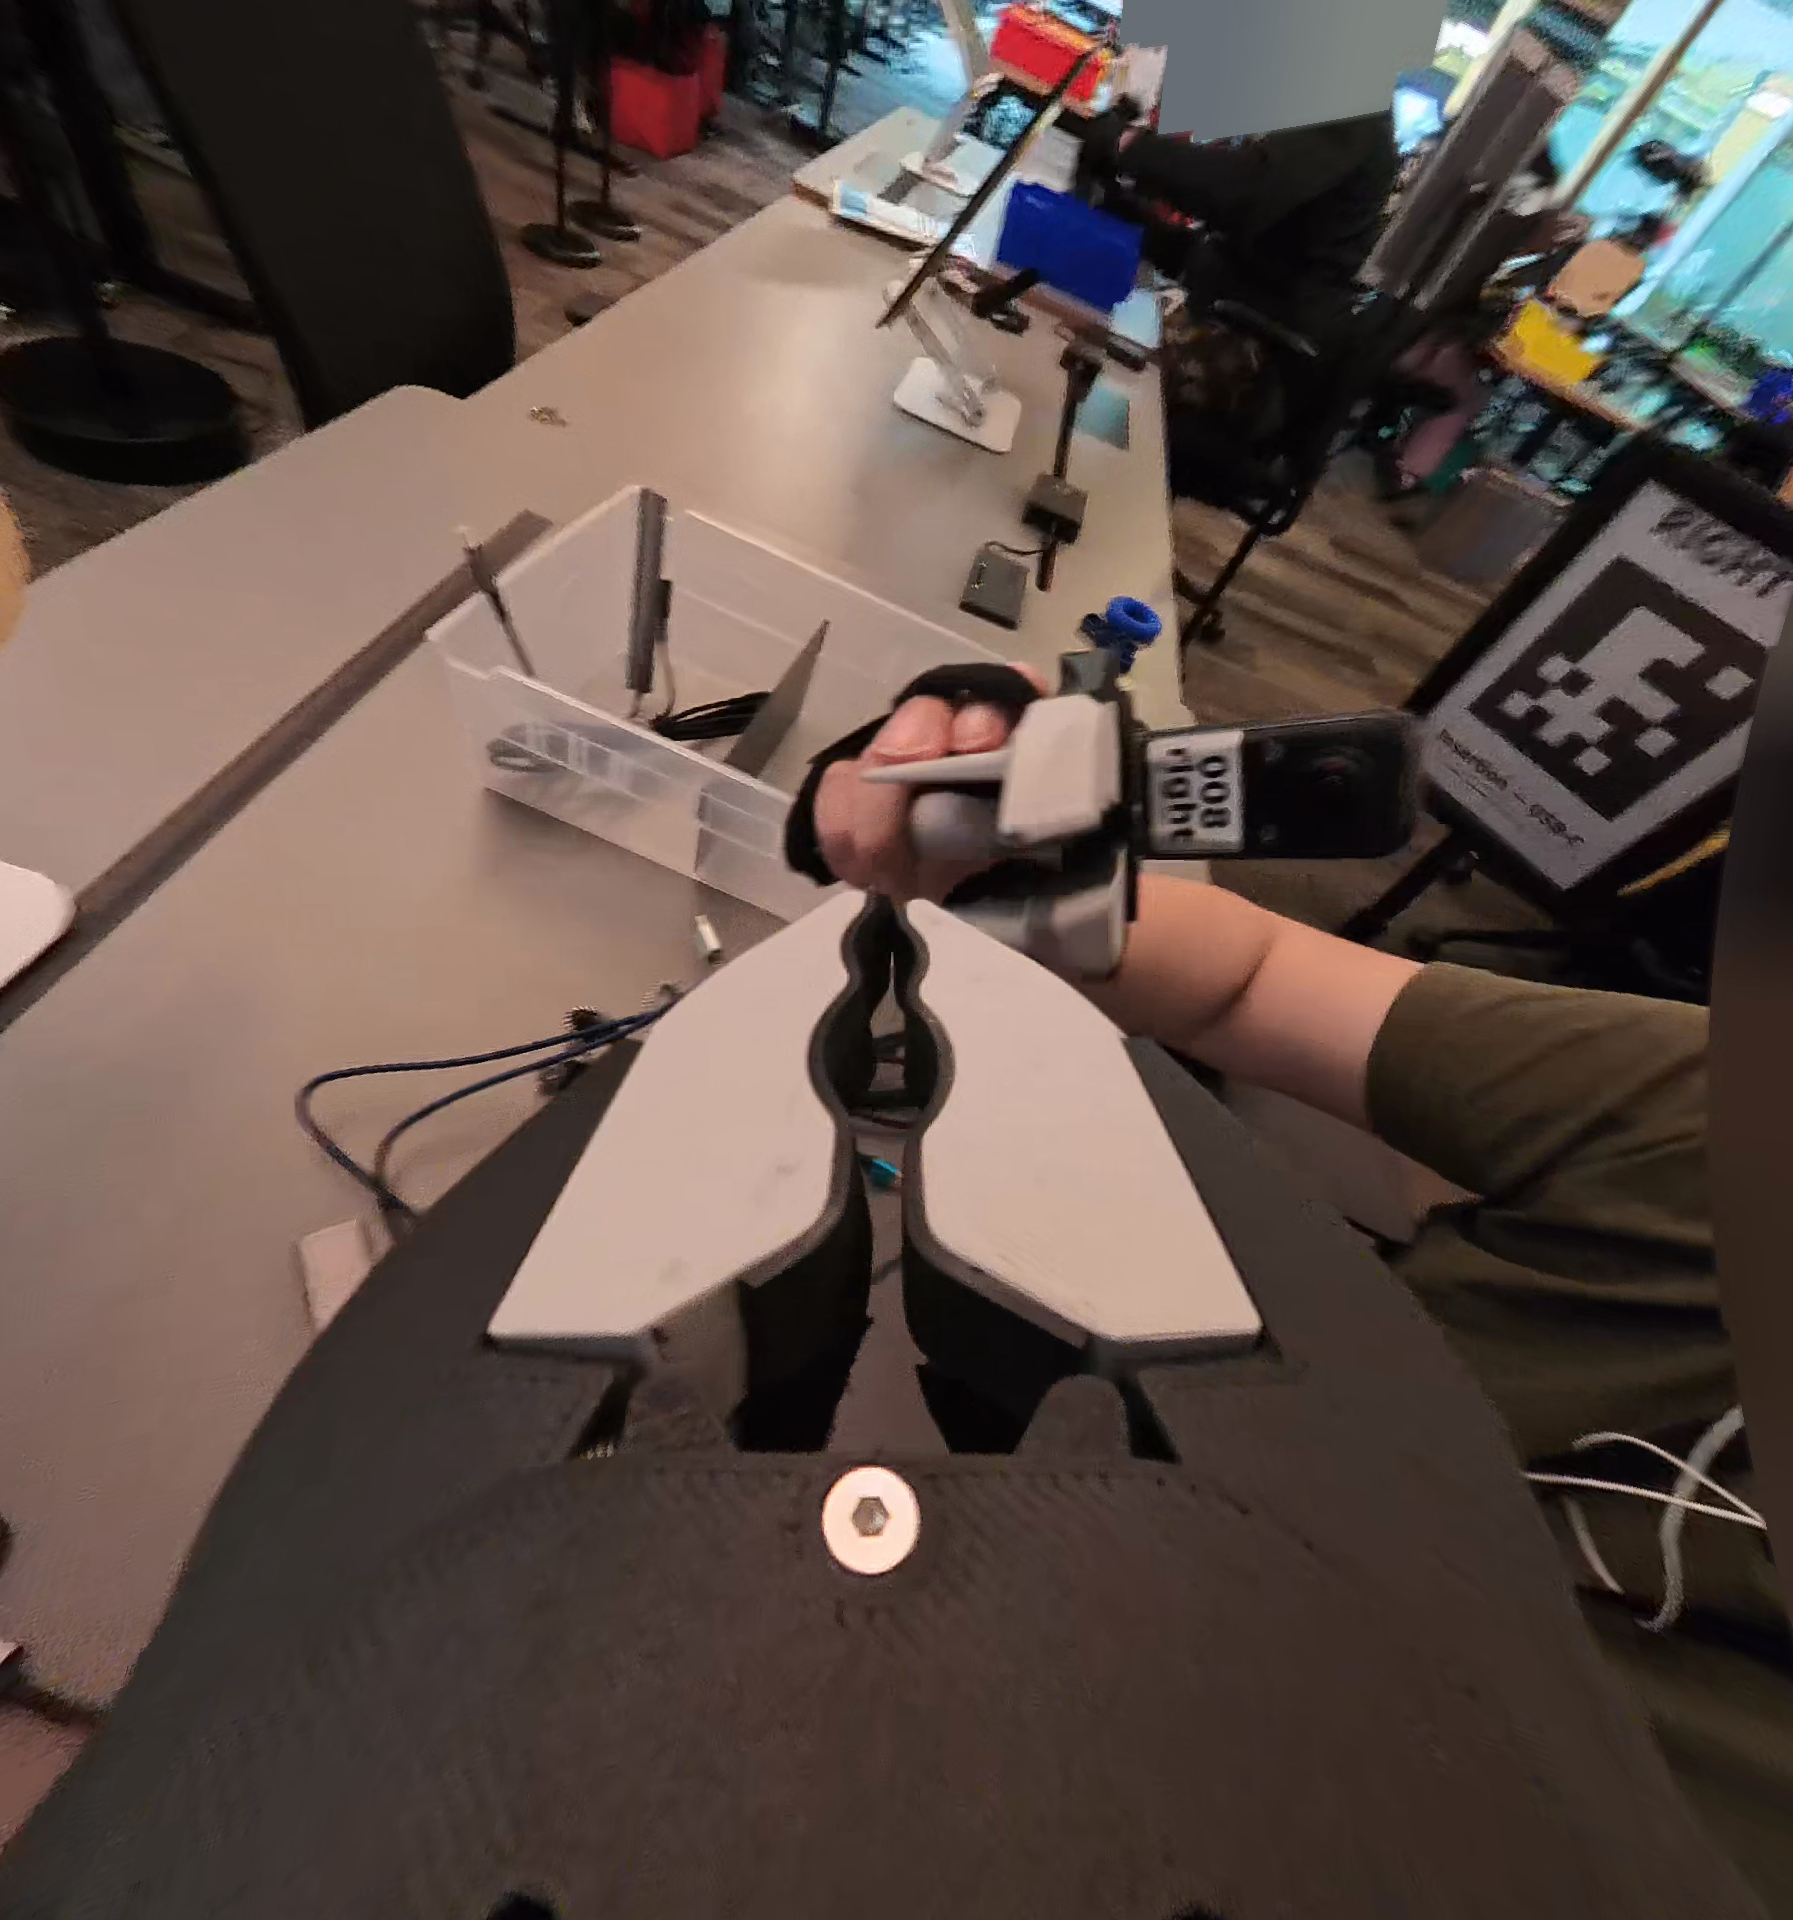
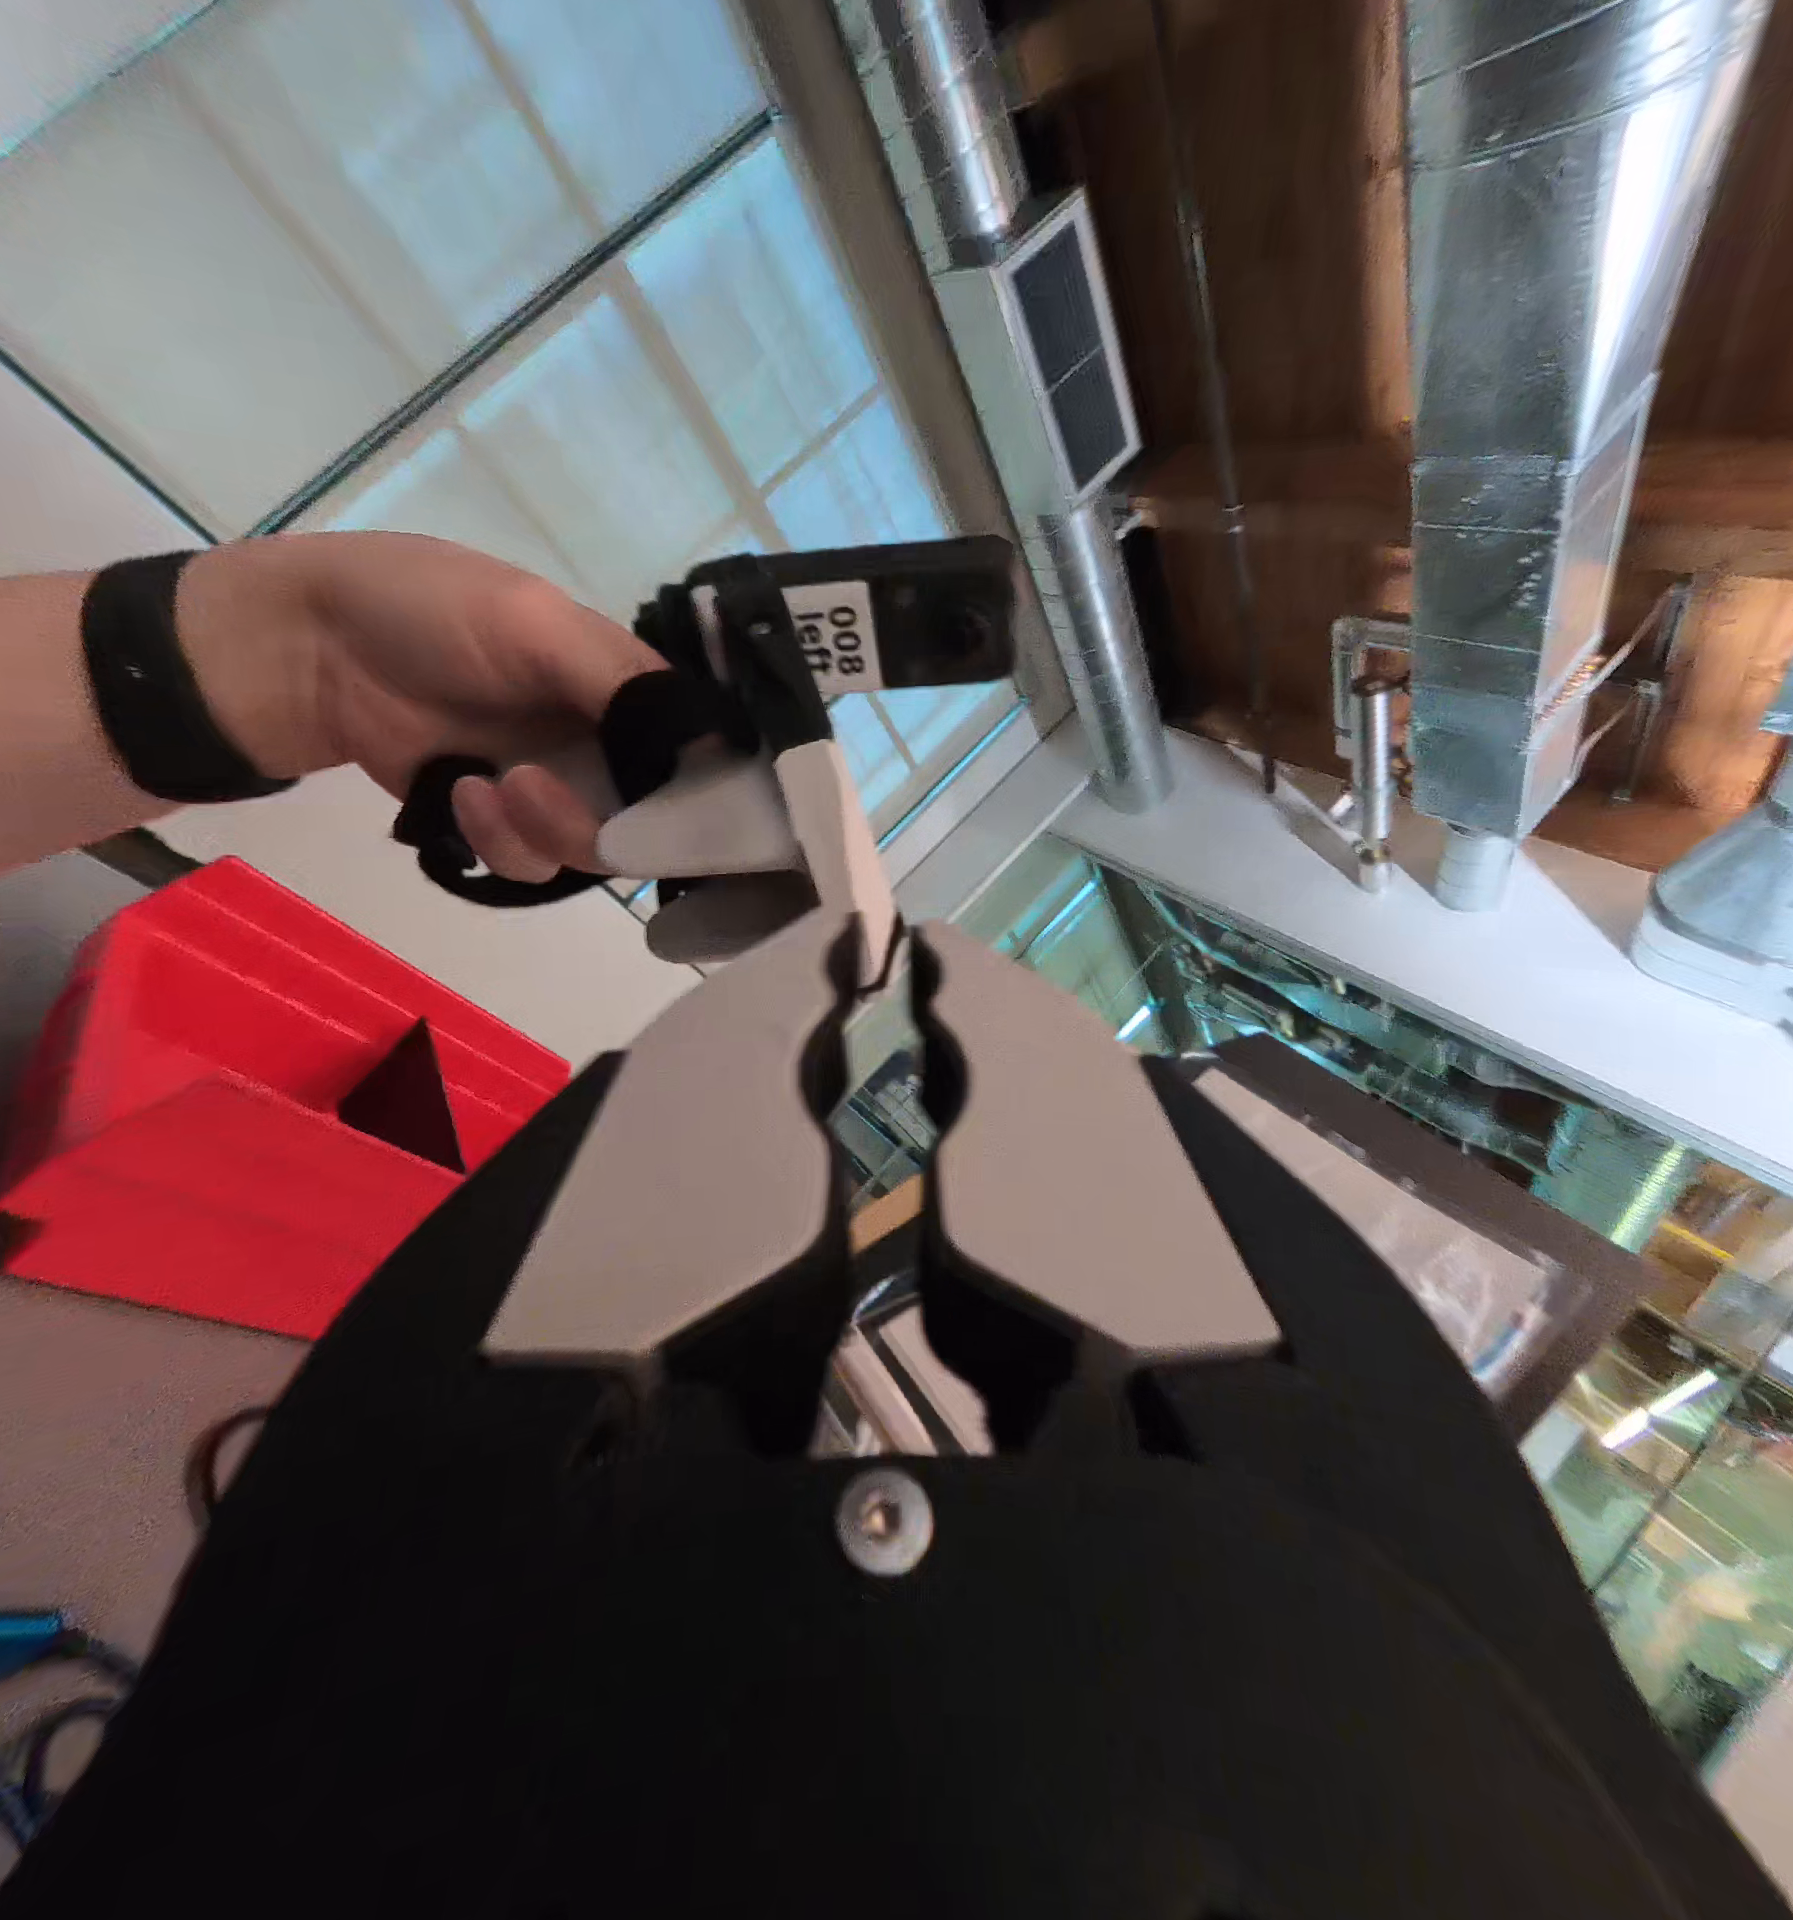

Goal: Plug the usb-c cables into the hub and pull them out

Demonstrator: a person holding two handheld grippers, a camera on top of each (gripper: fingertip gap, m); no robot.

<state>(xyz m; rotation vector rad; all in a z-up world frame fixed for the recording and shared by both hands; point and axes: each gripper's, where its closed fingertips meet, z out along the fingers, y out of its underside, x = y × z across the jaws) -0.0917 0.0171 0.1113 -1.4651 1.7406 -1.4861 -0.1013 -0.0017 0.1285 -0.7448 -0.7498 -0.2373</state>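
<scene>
- Left gripper (image 1: 879, 920) up off the table (image 1: 248, 831), fingers pressed together, nothing between them.
- Right gripper (image 2: 876, 951) tilted up at the ceiling ducts, jaws all but closed, no cable in them. Tip of the other gripper's pale finger right at the mouth; pinched or merely in front, impossible to say.
- Blue cable (image 1: 435, 1070) lying loose on the table, just left of the left gripper's fingers, untouched by either tool.
- Thin, braided-looking and floppy, probably very light; no stiffness to push with along the cord.
- Best hold, by this reading: the short rigid plug shell at the end (image 1: 580, 1023), squarely across its flat sides. Any grip on the cord itself likely to buckle or slip.
- Long run roughly crosswise in the left wrist view: a loop bulging to the left, plug ends pointing right toward the gripper.
- Small pale flat block (image 1: 336, 1262) by the cable's near end, perhaps the hub; half hidden behind the gripper body, so no certainty, ports not visible.
- Clear bin (image 1: 601, 644) beyond the cable; red bin (image 2: 227, 1091) low in the right wrist view.
- No plug seated anywhere in sight; plugging seemingly not under way.
</scene>
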